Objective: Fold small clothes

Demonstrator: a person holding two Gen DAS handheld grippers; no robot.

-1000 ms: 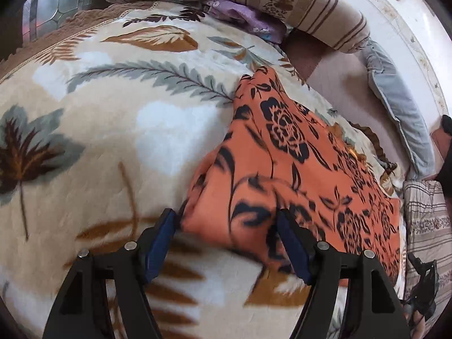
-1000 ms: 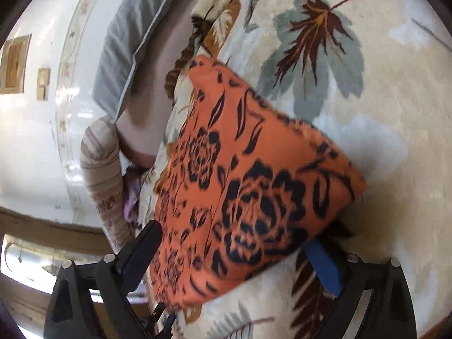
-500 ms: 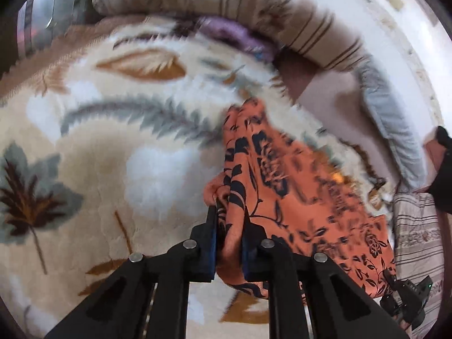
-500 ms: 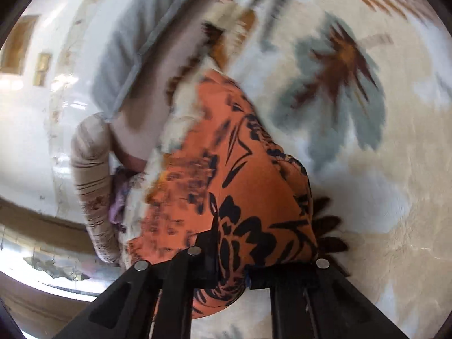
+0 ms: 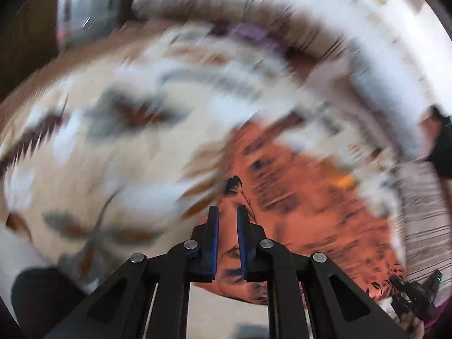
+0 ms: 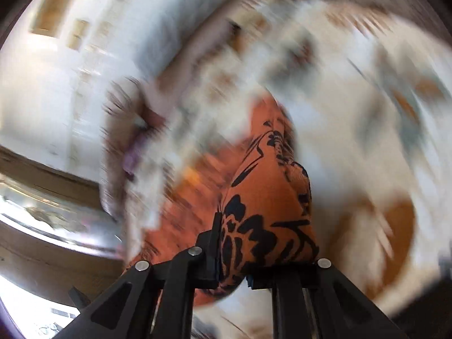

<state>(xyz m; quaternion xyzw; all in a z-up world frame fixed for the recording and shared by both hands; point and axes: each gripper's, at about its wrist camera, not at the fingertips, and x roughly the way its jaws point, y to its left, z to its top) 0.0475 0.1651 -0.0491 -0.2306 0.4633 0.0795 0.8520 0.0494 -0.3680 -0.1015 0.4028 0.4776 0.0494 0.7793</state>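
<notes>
Lifted higher than half a second ago, with both views now badly smeared by fast motion. On the left, left gripper (image 5: 227,211) with jaws nearly together, pinching a thin fold of the orange garment with black flowers (image 5: 305,206). Blue pads (image 5: 215,226) pressed on either side of that fold. Rest of the cloth trailing off to the right, down onto the cream blanket with leaf prints (image 5: 113,169) on the bed. Farther back, a striped bolster (image 5: 214,2), too blurry for more. At the far right, a striped cloth (image 5: 421,212) beside the orange one.

On the right, right gripper (image 6: 234,223) also squeezed tight on the same garment (image 6: 268,203). Cloth bunched up between the jaws and spilling over the right one, hiding it. Hanging up off the blanket (image 6: 367,155) here, sharp near the jaws, blurred farther away. White wall (image 6: 42,84) off to the left.
</notes>
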